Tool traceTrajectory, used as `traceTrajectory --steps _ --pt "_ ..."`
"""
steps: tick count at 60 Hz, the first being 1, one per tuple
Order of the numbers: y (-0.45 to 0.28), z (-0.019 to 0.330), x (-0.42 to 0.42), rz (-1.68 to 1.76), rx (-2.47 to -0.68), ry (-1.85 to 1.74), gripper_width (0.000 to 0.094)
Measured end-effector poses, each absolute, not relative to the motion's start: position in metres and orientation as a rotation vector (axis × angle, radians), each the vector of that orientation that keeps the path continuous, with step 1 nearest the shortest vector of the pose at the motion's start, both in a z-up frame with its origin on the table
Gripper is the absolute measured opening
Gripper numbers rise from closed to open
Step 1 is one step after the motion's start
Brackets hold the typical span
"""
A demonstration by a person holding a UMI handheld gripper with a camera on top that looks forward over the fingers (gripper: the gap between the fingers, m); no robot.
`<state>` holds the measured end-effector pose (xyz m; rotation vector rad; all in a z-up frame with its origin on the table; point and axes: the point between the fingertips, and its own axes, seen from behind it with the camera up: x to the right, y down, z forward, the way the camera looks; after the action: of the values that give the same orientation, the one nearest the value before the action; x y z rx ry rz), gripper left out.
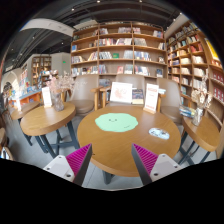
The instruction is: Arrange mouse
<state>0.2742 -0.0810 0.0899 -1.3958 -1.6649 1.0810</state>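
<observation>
A round wooden table (105, 145) stands just ahead of my fingers. A green mouse pad (117, 122) lies near its middle. A small pale mouse (159, 133) lies on the table to the right of the pad, near the rim. My gripper (112, 162) hangs above the near edge of the table. Its two fingers with magenta pads (80, 160) stand wide apart with nothing between them.
Two sign cards (121, 93) stand at the table's far side. A second round table (45, 118) with a chair stands to the left, another table (205, 130) to the right. Bookshelves (120, 50) line the back and right walls.
</observation>
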Motion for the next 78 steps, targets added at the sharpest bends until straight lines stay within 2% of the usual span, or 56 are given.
traceTrajectory --steps 15,43,78 --pt "-0.038 0.085 0.265 0.999 -1.422 -1.636 0.0845" --pt "0.118 0.056 0.217 0.763 -1.525 -1.509 0.0853" --pt "0.158 0.004 0.126 0.706 -1.635 -1.565 0.0851"
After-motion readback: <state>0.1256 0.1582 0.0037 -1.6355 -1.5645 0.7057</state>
